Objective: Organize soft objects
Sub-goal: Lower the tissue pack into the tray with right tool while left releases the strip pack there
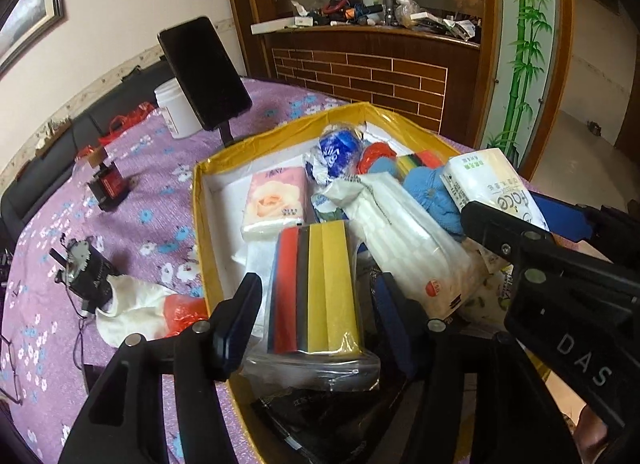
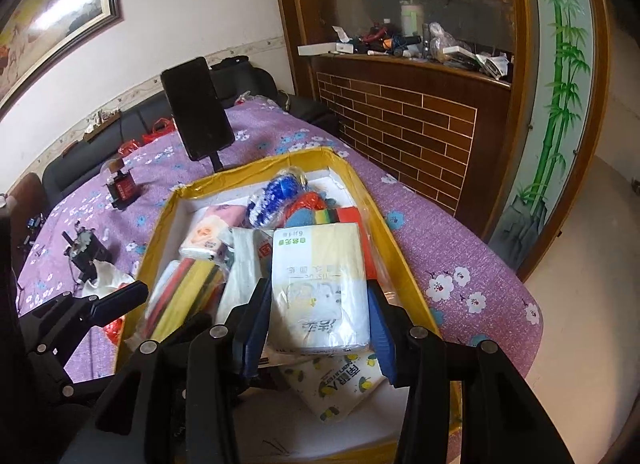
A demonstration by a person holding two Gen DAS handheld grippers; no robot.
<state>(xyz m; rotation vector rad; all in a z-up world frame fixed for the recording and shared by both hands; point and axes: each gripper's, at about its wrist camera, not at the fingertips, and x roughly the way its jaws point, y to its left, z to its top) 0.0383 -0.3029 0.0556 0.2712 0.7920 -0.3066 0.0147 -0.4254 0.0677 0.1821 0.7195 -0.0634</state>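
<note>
A yellow-rimmed box (image 1: 199, 200) on the purple flowered table holds soft goods. My left gripper (image 1: 316, 316) is shut on a wrapped pack of coloured sponges (image 1: 316, 288) over the box's near end. My right gripper (image 2: 318, 320) is shut on a white and pale yellow tissue pack (image 2: 320, 284) above the box (image 2: 408, 260); this pack also shows in the left wrist view (image 1: 496, 184). Inside lie a rose-print tissue pack (image 1: 274, 200), a long white tissue pack (image 1: 404, 236), a blue and white bundle (image 1: 334, 152) and a blue knitted cloth (image 1: 432, 192).
A phone on a stand (image 1: 204, 72) and a white jar (image 1: 176, 108) stand behind the box. A white cloth (image 1: 132, 308), black gadgets (image 1: 86, 264) and a red device (image 1: 110, 184) lie left of it. A lemon-print pack (image 2: 340, 388) lies in the box's near corner.
</note>
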